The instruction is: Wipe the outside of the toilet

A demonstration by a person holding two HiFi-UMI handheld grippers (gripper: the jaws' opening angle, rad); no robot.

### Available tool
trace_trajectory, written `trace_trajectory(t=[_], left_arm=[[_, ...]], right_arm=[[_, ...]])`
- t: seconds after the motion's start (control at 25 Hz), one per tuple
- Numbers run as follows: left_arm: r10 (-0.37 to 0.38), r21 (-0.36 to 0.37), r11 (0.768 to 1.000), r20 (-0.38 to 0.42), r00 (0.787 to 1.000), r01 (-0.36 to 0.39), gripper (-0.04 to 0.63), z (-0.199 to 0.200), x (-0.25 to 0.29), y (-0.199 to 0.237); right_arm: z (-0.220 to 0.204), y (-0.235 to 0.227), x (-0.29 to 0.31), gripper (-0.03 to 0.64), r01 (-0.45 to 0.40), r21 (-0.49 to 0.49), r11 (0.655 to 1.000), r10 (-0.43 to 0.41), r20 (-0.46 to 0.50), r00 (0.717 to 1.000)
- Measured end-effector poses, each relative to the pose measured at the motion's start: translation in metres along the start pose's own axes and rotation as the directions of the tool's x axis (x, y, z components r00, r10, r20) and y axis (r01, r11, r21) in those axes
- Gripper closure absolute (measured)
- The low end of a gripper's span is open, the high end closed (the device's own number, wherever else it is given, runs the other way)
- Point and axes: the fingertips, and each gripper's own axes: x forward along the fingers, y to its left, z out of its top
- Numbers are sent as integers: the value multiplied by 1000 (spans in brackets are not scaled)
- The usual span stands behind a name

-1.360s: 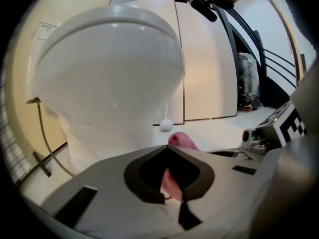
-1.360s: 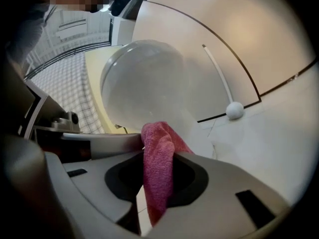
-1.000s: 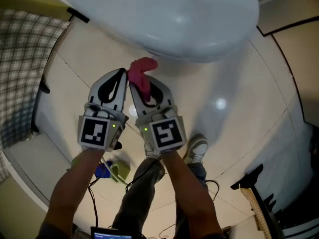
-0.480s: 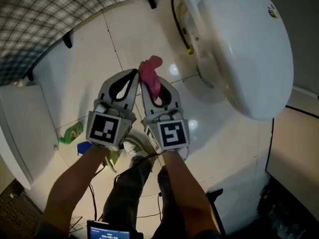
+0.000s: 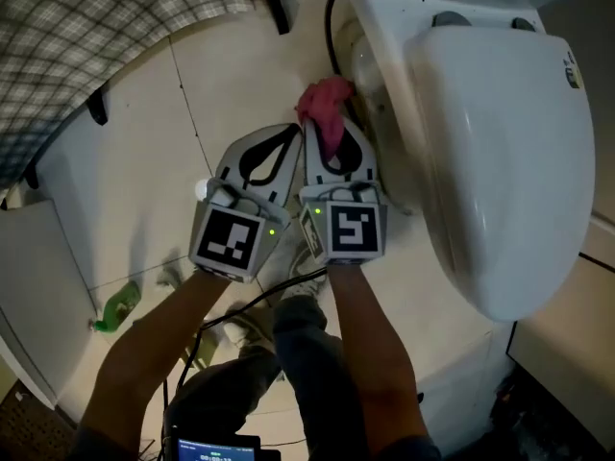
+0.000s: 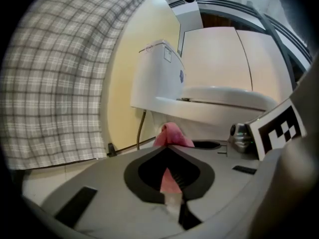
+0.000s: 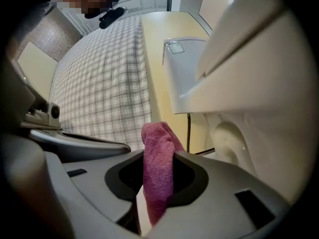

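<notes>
Pink cloth point(image 5: 325, 104), wht toilet point(image 5: 500, 161), gry plaid curtain point(image 5: 96, 27).

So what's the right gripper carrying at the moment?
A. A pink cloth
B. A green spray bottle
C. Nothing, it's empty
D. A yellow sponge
A. In the right gripper view, the right gripper has its jaws closed on a pink cloth, which sticks out past the tips close to the toilet.
</notes>
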Motion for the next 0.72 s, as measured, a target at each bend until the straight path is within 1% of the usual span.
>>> trace_trajectory(t=[0.16, 0.24, 0.32, 0.44, 0.6, 0.72], left_arm=[[-27, 16, 1000, 38, 999, 27, 575, -11, 61, 15], [-45, 13, 999, 60, 997, 44, 575, -15, 83, 19], [-62, 12, 998, 70, 996, 61, 575, -22, 94, 17], [-99, 9, 995, 57, 993, 99, 575, -33, 95, -1], [-149, 2, 989, 26, 989, 149, 575, -44, 84, -35], [-190, -1, 982, -5, 982, 190, 575, -53, 69, -67]], right_arm=[[-29, -44, 47, 531, 26, -52, 998, -28, -41, 999], [-31, -69, 55, 531, 64, -88, 994, -65, -17, 998], [-31, -84, 50, 531, 92, -111, 990, -92, 3, 996], [-38, -89, 17, 531, 122, -99, 988, -124, -15, 992], [-40, -90, -47, 531, 184, -81, 980, -186, -17, 982], [-47, -89, -98, 531, 226, -59, 972, -230, -67, 971]])
